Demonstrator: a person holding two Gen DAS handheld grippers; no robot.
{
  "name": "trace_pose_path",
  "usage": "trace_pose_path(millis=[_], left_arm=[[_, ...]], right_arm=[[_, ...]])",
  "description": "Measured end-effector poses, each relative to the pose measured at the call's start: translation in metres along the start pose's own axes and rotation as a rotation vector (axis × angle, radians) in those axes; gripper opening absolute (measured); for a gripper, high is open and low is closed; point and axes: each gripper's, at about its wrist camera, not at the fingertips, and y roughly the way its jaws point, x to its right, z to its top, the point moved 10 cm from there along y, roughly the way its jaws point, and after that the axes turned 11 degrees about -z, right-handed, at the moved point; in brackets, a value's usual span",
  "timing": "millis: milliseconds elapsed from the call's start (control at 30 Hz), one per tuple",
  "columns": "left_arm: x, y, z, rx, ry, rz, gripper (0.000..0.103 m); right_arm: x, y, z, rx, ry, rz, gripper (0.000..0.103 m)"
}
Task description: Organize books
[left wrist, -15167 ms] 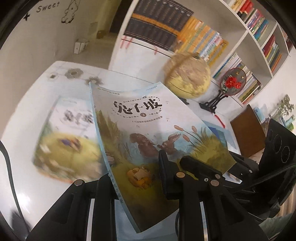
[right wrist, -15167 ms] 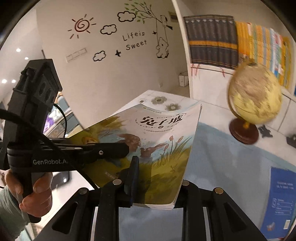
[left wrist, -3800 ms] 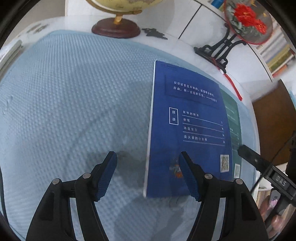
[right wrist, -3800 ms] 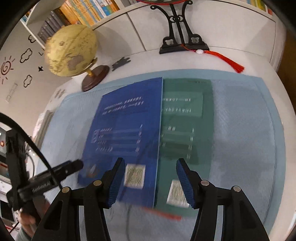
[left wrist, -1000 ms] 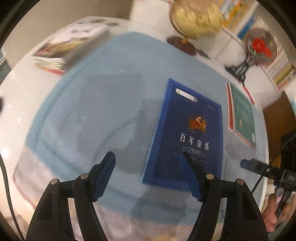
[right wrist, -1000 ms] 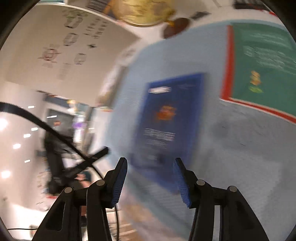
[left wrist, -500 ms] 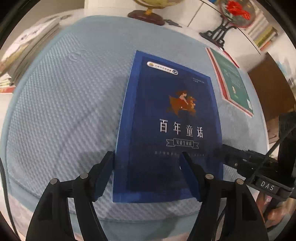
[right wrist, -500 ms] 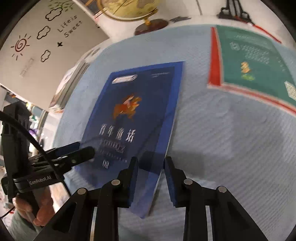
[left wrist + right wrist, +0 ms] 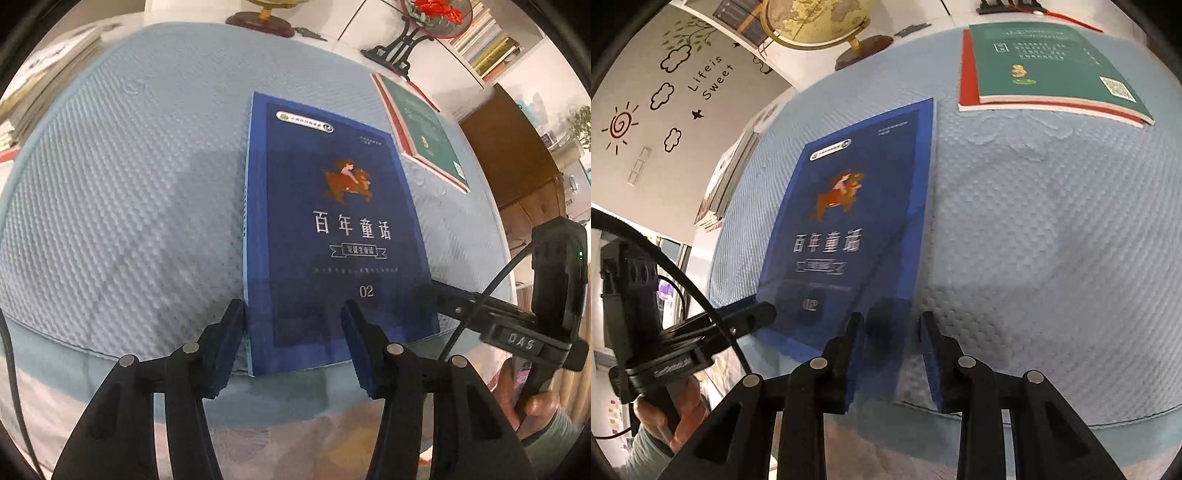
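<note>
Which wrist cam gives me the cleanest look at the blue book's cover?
Left wrist: the blue book lies nearly square-on, title and "02" sharp, between the open left gripper. Right wrist shows the same cover slanted and motion-blurred, title hard to read.

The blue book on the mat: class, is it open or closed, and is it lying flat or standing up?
Closed and lying flat: the blue book shows its whole front cover, title upward, resting on the light blue mat.
</note>
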Motion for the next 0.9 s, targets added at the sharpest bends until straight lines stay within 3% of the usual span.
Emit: trace_pose_path(millis=[100, 200, 233, 300, 367, 433, 567, 633, 767, 900], left_arm=[[0.007, -0.016, 0.005, 0.042, -0.044, -0.121, 0.049], [0.017, -0.043, 0.016, 0.097, -0.134, -0.346, 0.049], [0.019, -0.046, 0.017, 0.104, -0.142, -0.374, 0.049], [0.017, -0.044, 0.02, 0.111, -0.152, -0.375, 0.049], [0.008, -0.031, 0.019, 0.099, -0.133, -0.29, 0.045], [0.006, -0.016, 0.019, 0.074, -0.125, -0.245, 0.04], [-0.004, 0.011, 0.019, 0.044, -0.165, -0.204, 0.039], [-0.006, 0.012, 0.02, 0.056, -0.183, -0.216, 0.039], [0.008, 0.017, 0.025, 0.04, -0.239, -0.307, 0.012], [0.027, 0.016, 0.029, 0.032, -0.331, -0.447, 0.012]], right_arm=[[-0.006, 0.003, 0.0, 0.014, 0.03, 0.025, 0.032], [0.006, 0.001, -0.001, 0.003, 0.147, 0.148, 0.032], [0.009, 0.001, -0.001, 0.0, 0.173, 0.178, 0.032], [0.013, 0.002, -0.001, -0.004, 0.224, 0.235, 0.032], [0.013, 0.003, -0.001, -0.004, 0.253, 0.273, 0.032], [0.012, 0.003, -0.003, -0.009, 0.264, 0.294, 0.031], [0.011, 0.001, -0.005, -0.003, 0.286, 0.297, 0.031], [0.011, 0.0, -0.006, 0.0, 0.295, 0.288, 0.031], [0.012, -0.003, -0.006, -0.024, 0.323, 0.299, 0.036], [0.014, -0.005, -0.006, -0.047, 0.399, 0.385, 0.051]])
